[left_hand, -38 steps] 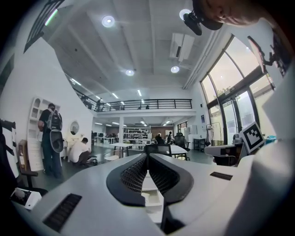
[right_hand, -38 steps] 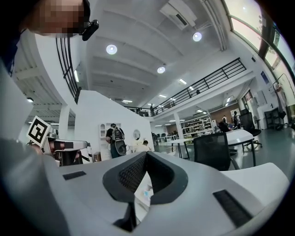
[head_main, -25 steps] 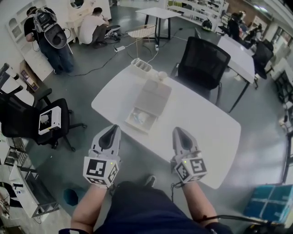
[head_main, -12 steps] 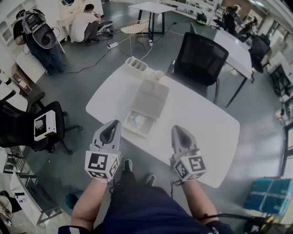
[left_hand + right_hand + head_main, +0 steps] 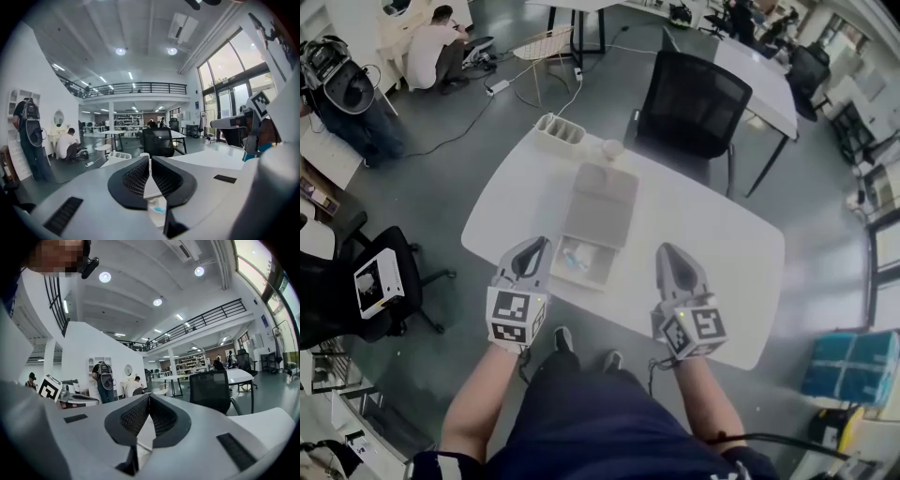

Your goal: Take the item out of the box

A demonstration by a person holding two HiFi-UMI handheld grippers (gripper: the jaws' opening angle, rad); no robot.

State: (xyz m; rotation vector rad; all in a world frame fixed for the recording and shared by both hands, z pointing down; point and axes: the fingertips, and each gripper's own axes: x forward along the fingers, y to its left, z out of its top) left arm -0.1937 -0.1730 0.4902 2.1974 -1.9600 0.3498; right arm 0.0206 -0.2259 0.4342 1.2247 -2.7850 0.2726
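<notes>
left gripper [image 5: 533, 247] and right gripper [image 5: 667, 253] both sat clamped shut, empty, near the open box [image 5: 610, 266].

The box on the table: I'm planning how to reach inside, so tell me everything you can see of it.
The box is a shallow, pale, cardboard-looking rectangle lying open on the white table, near its front edge. Its lid is folded flat back, away from the person. Inside lies a pale item with some blue. Nothing grips it.
</notes>
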